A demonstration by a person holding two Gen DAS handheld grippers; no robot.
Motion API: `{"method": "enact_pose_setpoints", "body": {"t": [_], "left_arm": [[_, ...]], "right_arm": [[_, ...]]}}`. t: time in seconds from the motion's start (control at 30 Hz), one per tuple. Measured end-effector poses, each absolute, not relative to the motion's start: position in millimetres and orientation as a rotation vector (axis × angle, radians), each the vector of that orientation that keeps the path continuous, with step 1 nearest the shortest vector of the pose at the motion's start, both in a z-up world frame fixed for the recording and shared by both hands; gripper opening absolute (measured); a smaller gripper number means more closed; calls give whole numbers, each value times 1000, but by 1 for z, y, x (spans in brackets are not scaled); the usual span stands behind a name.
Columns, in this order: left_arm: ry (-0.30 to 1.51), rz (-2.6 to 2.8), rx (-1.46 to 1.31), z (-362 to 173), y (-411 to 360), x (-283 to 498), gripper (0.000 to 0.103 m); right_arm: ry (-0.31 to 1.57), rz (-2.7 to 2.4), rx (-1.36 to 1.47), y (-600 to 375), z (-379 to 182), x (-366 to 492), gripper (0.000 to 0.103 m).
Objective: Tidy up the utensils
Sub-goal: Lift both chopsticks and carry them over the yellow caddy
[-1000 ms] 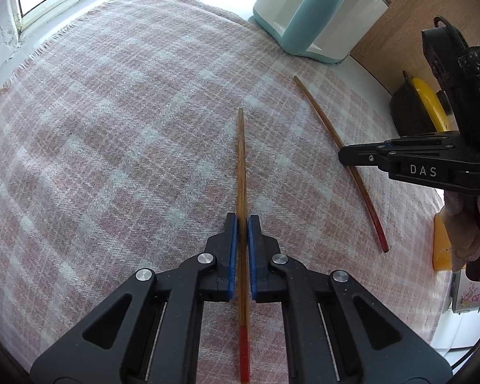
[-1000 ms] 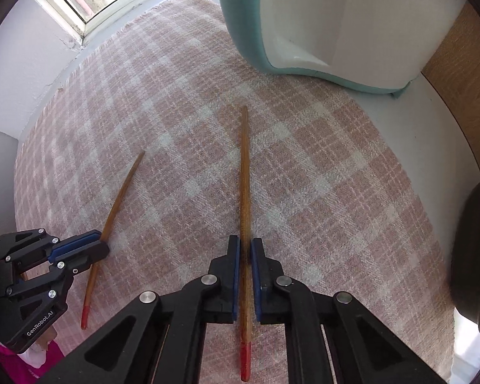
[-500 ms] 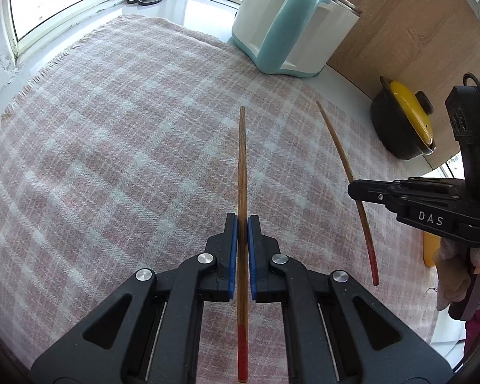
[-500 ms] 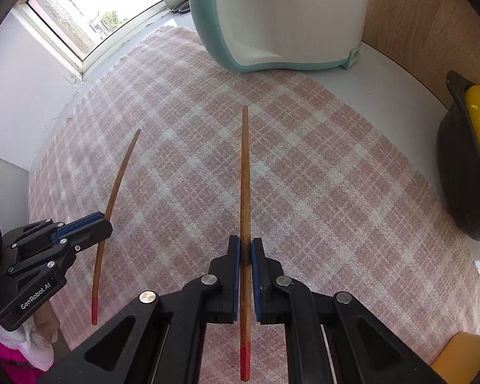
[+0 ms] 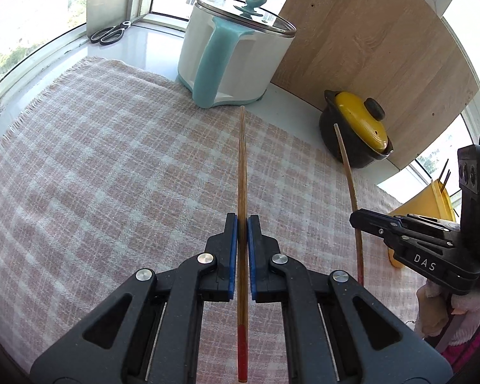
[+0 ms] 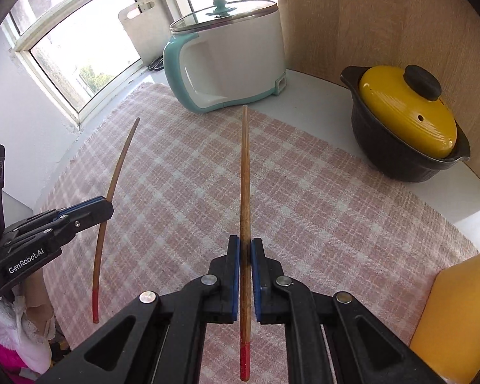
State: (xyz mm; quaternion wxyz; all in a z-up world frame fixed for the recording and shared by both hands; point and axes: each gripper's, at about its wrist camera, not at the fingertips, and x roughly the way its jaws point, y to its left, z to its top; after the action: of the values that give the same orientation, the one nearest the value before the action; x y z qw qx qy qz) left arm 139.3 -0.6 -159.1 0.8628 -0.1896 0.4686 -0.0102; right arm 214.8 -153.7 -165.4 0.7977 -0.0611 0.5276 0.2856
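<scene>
My left gripper [image 5: 242, 220] is shut on a wooden chopstick with a red end [image 5: 242, 166], held above the pink checked cloth [image 5: 96, 166]. My right gripper [image 6: 245, 243] is shut on a second red-ended chopstick [image 6: 244, 172], also lifted off the cloth. In the left wrist view the right gripper [image 5: 356, 216] shows at the right with its chopstick [image 5: 345, 156]. In the right wrist view the left gripper [image 6: 107, 204] shows at the left with its chopstick [image 6: 118, 163]. A yellow utensil holder [image 5: 432, 201] with sticks in it stands at the far right, also seen in the right wrist view [image 6: 457, 313].
A white and teal electric pot with a glass lid [image 5: 233, 57] stands at the back. A black pot with a yellow lid [image 6: 406, 121] sits by the wooden panel [image 5: 384, 48]. Scissors [image 5: 108, 33] lie on the window sill.
Both grippers have lifted their chopsticks off the cloth and tilted upward, so the pots, the wooden panel and the yellow holder have come into view.
</scene>
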Motion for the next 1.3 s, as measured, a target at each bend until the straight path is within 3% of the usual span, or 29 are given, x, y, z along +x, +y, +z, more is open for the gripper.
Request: {"method": "enact_pose_setpoints", "body": {"t": [1.3], "left_arm": [[784,-382,-277,-54,-178,177,4]], "right_arm": [[801,319,110,-363,-41,153,4]]}}
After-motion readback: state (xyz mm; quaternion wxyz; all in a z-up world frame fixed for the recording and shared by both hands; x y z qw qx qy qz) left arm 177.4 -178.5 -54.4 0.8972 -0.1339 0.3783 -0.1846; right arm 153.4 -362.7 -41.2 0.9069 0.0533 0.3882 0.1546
